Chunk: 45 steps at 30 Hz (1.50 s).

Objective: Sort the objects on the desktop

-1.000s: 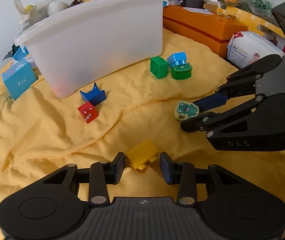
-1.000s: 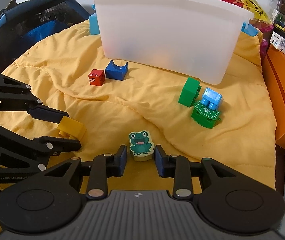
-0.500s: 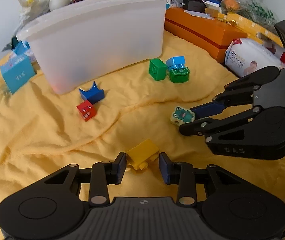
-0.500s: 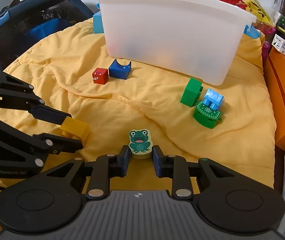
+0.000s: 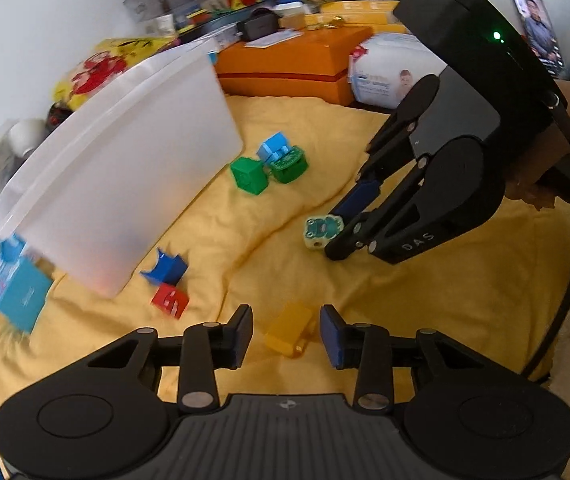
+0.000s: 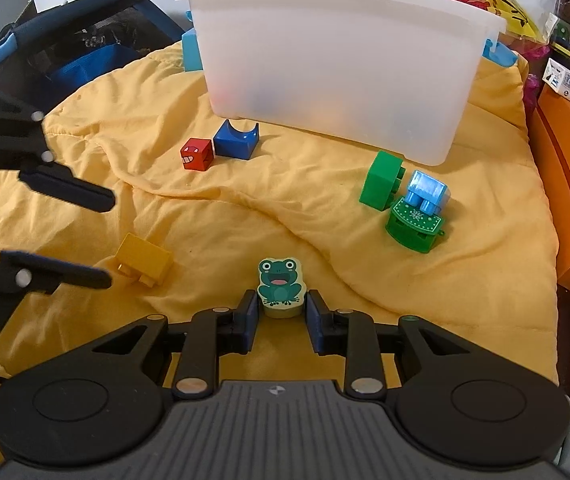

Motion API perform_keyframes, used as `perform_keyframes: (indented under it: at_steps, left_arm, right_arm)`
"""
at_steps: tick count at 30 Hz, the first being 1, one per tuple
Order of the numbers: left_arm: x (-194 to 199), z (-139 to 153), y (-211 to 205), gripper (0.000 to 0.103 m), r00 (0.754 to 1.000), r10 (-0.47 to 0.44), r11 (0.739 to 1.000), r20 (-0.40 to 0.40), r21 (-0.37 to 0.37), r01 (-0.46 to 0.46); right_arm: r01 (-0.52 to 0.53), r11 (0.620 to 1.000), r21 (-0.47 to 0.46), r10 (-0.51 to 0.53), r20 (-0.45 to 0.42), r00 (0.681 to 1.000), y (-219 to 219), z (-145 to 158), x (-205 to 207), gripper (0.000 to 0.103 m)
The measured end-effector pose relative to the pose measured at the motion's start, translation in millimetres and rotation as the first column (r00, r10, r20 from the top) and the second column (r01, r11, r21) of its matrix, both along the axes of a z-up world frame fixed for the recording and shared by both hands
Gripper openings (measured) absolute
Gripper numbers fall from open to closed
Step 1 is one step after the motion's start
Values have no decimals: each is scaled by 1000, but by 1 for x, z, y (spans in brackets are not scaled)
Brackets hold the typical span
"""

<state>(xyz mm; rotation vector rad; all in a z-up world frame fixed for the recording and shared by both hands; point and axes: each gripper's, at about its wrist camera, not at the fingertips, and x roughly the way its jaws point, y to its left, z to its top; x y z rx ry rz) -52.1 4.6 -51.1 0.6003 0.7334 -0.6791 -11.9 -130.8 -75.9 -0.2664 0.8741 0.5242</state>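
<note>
Left gripper (image 5: 286,336) sits low over the yellow blanket (image 5: 365,140), fingers spread wide, and the yellow block (image 5: 288,329) lies between them with a gap on either side, nothing pinching it. To the right, the right gripper (image 6: 280,314) has its fingers set either side of the frog block (image 6: 280,287), which stands upright on the blanket; they flank it closely, with a sliver of gap showing, so no clamp. Farther back, the red cube (image 6: 196,154) touches the blue arch block (image 6: 236,142), just in front of the white plastic bin (image 6: 337,64). Off to the right, the green block (image 6: 382,181), light blue brick (image 6: 427,192) and dark green piece (image 6: 415,226) huddle together.
</note>
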Motion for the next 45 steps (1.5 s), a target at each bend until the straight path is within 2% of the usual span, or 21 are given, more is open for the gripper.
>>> perform_keyframes:
  at_steps: [5, 10, 12, 15, 17, 20, 23, 25, 27, 31, 34, 36, 38, 42, 45]
  left_arm:
    - [2, -11, -10, 33, 993, -109, 990, -35, 84, 112]
    - [3, -17, -9, 33, 982, -166, 978, -87, 111, 175]
    - [10, -18, -5, 33, 986, -145, 983, -88, 104, 153]
    - [35, -17, 10, 33, 983, -56, 998, -175, 4, 57]
    - [47, -21, 19, 27, 974, -9, 1000, -226, -24, 4]
    - [45, -25, 25, 19, 976, 13, 998, -219, -53, -25]
    - [38, -27, 25, 18, 981, 46, 996, -186, -69, -60]
    - [36, -26, 27, 18, 979, 101, 987, -177, -104, -120]
    - [34, -18, 28, 18, 975, 149, 974, -163, -143, -173]
    - [39, 14, 37, 17, 961, 234, 932, -149, -247, -265]
    - [43, 46, 43, 18, 957, 284, 910, -59, -299, -288]
    - [46, 71, 49, 18, 952, 308, 887, 3, -363, -285]
    - [52, 95, 55, 18, 938, 338, 871, 80, -405, -279]
    - [83, 131, 57, 18, 910, 374, 861, 179, -432, -269]
    - [109, 144, 54, 18, 889, 403, 855, 218, -435, -281]
  right_arm:
    - [-1, 1000, 0, 1, -3, 1000, 0, 0, 3, 30]
    - [-4, 1000, 2, 4, -4, 1000, 0, 0, 4, 31]
    - [-3, 1000, 4, 3, -4, 1000, -1, 0, 5, 32]
    - [1, 1000, 4, -1, -1, 1000, -1, -1, 5, 33]
    - [2, 1000, 4, -2, -1, 1000, 0, -1, 5, 34]
    - [3, 1000, 5, -3, 1, 1000, 0, -2, 4, 34]
    - [2, 1000, 7, -2, 6, 1000, -1, -3, 3, 34]
    - [-4, 1000, 14, 4, 6, 1000, 0, -3, 3, 29]
    - [-10, 1000, 8, 10, 7, 1000, 2, -2, 3, 29]
    - [-3, 1000, 28, 3, 23, 1000, 0, 14, 8, 29]
    - [1, 999, 45, -5, 75, 997, -1, 39, 15, 29]
    - [6, 998, 57, -13, 115, 993, -2, 58, 22, 29]
    - [2, 998, 57, -12, 175, 984, -1, 80, 31, 29]
    - [14, 998, 65, -33, 296, 955, 5, 122, 56, 29]
    - [22, 997, 68, -46, 374, 926, 15, 146, 81, 29]
